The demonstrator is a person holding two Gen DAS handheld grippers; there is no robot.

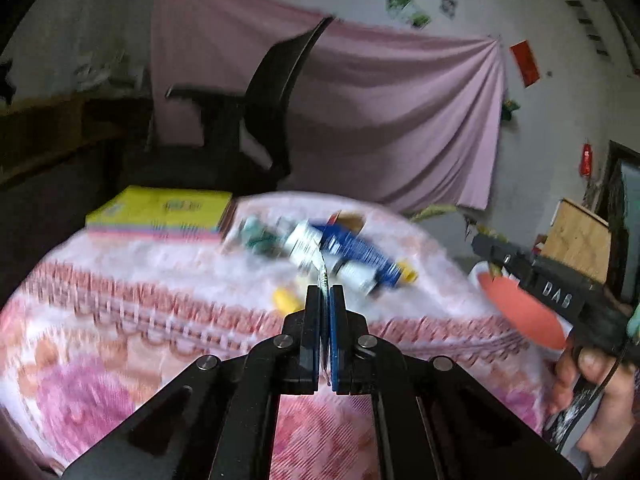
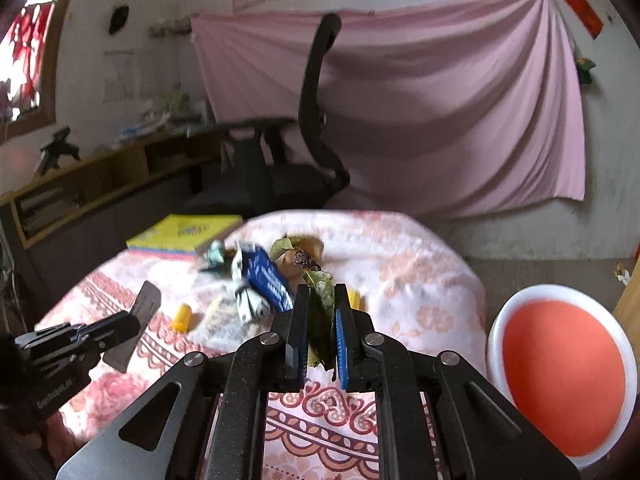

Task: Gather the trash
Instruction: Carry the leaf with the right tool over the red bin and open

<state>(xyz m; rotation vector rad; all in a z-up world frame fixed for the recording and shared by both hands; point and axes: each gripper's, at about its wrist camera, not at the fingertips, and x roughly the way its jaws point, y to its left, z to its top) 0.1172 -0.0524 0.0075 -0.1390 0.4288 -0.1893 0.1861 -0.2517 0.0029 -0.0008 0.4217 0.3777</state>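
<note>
Pink cloth [image 2: 400,92] hangs on the wall behind a round table [image 2: 420,272] with a flowered cover. Trash pile [image 2: 264,276] of wrappers and leaves lies at 12 o'clock from both grippers, near the table's middle. Right gripper [image 2: 320,300] is clamped on a dry leaf [image 2: 322,312], lifted above the cover. Left gripper [image 1: 325,294] is pressed together on a thin flat wrapper [image 2: 140,320]. A yellow cap [image 2: 182,317] lies at 9 o'clock of the pile. A red stool [image 2: 564,372] stands at 3 o'clock.
</note>
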